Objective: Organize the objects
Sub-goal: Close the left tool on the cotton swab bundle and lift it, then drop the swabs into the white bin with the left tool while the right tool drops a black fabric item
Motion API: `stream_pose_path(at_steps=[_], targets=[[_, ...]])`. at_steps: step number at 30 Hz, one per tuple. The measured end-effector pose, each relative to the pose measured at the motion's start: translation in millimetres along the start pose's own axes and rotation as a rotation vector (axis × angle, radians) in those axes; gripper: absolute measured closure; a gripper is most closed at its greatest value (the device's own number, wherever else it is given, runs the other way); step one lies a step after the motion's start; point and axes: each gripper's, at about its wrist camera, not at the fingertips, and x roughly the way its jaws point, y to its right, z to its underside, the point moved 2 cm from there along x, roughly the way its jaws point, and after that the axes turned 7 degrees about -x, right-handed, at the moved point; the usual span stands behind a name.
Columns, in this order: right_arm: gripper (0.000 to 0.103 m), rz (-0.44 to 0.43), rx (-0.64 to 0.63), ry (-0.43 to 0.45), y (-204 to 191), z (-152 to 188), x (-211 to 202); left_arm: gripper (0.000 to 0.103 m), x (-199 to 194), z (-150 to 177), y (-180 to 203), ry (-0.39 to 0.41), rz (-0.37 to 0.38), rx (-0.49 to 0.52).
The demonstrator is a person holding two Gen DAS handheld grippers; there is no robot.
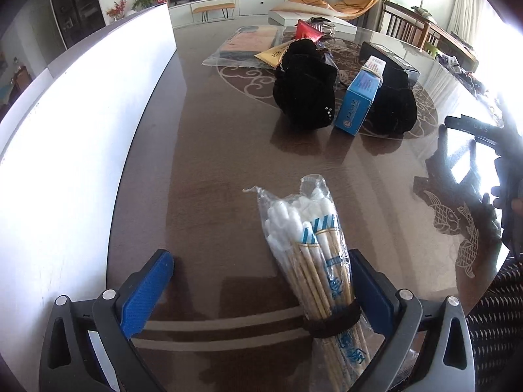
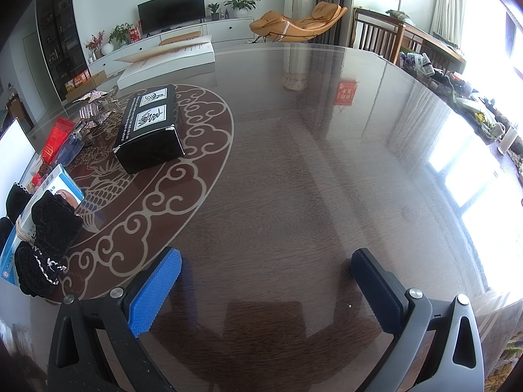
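Wooden-stemmed cotton swabs point(image 1: 313, 261), bagged and banded, lie against the wide-open left hand-held gripper point(image 1: 261, 281).

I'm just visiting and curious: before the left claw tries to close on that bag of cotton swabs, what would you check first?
1. Left gripper open wide enough: ok.
2. Cotton swab bag between the fingers: ok, though it lies against the right-side finger, off centre.
3. Bag lying flat on the table: ok.
4. Blue box and black cloth items clear of the bag: ok.
5. Right gripper empty and out of the way: ok.
6. Band around the sticks secure: cannot tell.
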Motion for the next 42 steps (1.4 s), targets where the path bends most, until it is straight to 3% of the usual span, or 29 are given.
stream_pose_path(at_steps=[2,5,6,7,9,12,14,16,18,20,26,31,33,36,40,42], targets=[[0.000,0.000,0.000,0.000,-0.1,0.6,-0.5,0.000,-5.0,-1.6,5.6,0.008,0.013,0.031],[0.000,0.000,0.001,-0.009,0.2,-0.8,0.6,0.034,-16.6,-8.7,16.1,0.091,0.055,0.096],[0.000,-0.011,-0.003,-0.040,-0.4,-2.1,0.8,0.053,-20.1,-11.2,19.0,0.104,0.065,0.119],[0.003,-0.041,-0.003,-0.068,-2.5,-3.9,0.0,0.063,-21.8,-14.7,20.3,0.110,0.064,0.133],[0.006,-0.160,0.042,-0.032,-8.9,-0.5,-20.0,0.070,-21.6,-18.8,18.3,0.116,0.062,0.143],[0.007,-0.398,0.016,0.004,-49.5,-2.6,-53.7,0.070,-25.3,-16.3,11.5,0.142,0.070,0.128],[0.019,-0.499,-0.044,-0.003,-87.4,-8.8,-64.7,0.070,-20.0,-20.8,5.8,0.159,0.085,0.108],[0.027,-0.535,-0.071,-0.029,-118.1,-16.6,-59.2,0.070,-22.9,-22.2,4.0,0.177,0.096,0.093],[0.034,-0.516,-0.081,-0.081,-136.5,-18.7,-38.4,0.071,-20.9,-16.8,-2.7,0.196,0.112,0.076],[0.062,-0.510,-0.081,-0.137,-139.8,-13.9,-18.7,0.071,-24.8,15.0,-22.3,0.224,0.138,0.056],[0.065,-0.451,-0.133,-0.031,-110.9,7.6,-64.8,0.071,-68.7,20.7,-39.4,0.348,0.241,0.033],[0.065,-0.513,-0.229,0.062,-121.8,-0.8,-143.3,0.071,-116.3,6.2,-52.9,0.447,0.331,-0.033],[0.065,-0.573,-0.292,0.104,-152.5,-10.1,-172.3,0.071,-138.3,-2.1,-69.3,0.483,0.339,-0.070],[0.065,-0.695,-0.387,0.156,-214.9,-22.4,-211.4,0.071,-163.8,-13.2,-108.3,0.517,0.291,-0.130],[0.065,-0.870,-0.502,0.163,-308.5,-23.2,-241.2,0.071,-174.4,-21.6,-180.6,0.505,0.170,-0.241],[0.065,-0.897,-0.574,0.161,-353.2,-16.1,-249.6,0.071,-166.8,-23.7,-214.7,0.475,0.080,-0.287]])
